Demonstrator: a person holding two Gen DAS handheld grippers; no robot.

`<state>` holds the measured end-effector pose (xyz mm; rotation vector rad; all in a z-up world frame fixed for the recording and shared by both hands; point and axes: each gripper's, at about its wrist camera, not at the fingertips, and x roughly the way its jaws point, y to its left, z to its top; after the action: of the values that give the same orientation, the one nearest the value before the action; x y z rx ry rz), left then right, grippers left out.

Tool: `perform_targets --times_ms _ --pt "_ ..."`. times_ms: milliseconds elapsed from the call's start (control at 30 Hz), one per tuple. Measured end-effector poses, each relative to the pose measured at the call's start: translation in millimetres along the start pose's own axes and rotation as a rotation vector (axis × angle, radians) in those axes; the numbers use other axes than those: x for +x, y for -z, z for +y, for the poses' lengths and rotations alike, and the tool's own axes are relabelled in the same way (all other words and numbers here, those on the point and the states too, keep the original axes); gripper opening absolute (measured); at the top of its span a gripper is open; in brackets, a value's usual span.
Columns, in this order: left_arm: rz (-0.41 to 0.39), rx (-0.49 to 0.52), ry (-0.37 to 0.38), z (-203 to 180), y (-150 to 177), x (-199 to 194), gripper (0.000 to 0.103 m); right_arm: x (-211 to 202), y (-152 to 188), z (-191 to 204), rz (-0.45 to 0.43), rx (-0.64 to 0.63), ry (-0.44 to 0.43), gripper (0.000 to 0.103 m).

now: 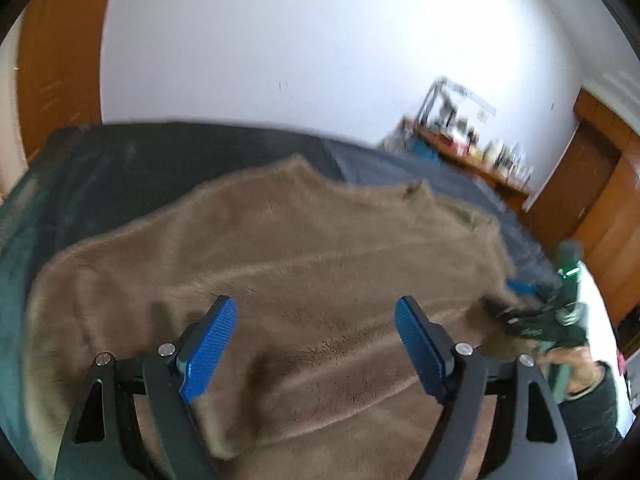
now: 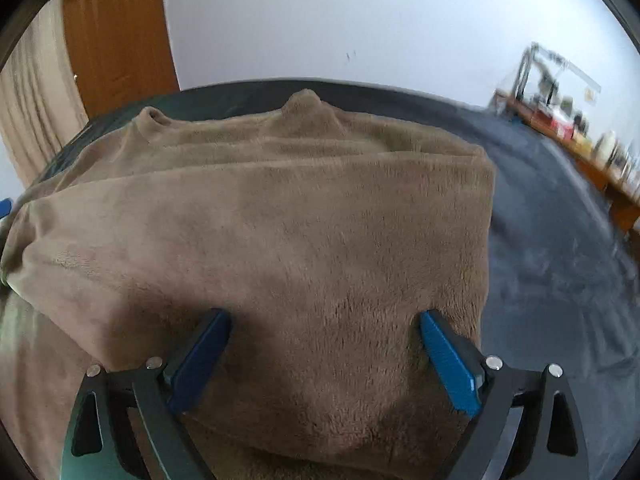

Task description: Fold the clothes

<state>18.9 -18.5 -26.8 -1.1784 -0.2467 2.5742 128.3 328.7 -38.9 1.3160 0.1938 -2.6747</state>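
Nearest in the left wrist view: left hand-held gripper w/ blue pads spread wide, nothing between them, just fleece showing below. Whether the tips touch the cloth can't be told; view is blurred. Right hand-held gripper likewise spread wide, pads straddling the near part of the garment w/o pinching it. So neither one holds anything.

The garment itself, a brown fleece sweater, lies on the bed, on its dark cover. In the right wrist view a folded layer sits on top, its right edge fairly straight, collar and a bump at the far end. Off to the right in the left wrist view, a person's hand grips the other tool at the sweater's right edge.

Risks, as a guess:
- Thick, springy fleece, unheld: the top layer may creep back open or slide off line.
- Next pinch may catch only the top layer, or both layers plus the bed cover, dragging the whole stack.
- Soft bed gives under pressure, so pressing down may wrinkle the fold.
- Two tools working close together could bump.

Farther off: white wall, a cluttered shelf, wooden doors.
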Motion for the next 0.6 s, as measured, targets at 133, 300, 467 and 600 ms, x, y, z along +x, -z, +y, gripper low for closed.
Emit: perform_targets --times_ms 133,300,467,600 --pt "0.057 0.004 -0.037 2.3 10.1 37.0 0.084 -2.7 3.8 -7.8 -0.002 -0.004 -0.032 0.097" --pt "0.056 0.013 -0.031 1.7 10.0 39.2 0.085 -5.1 7.7 -13.5 -0.003 -0.01 -0.049 0.098" --pt "0.053 0.016 -0.021 -1.3 10.1 42.3 0.089 -5.3 6.7 -10.2 -0.001 -0.015 -0.042 0.099" --pt "0.054 0.022 -0.016 0.1 9.9 36.2 0.091 -5.1 7.6 -10.6 -0.001 -0.016 -0.042 0.099"
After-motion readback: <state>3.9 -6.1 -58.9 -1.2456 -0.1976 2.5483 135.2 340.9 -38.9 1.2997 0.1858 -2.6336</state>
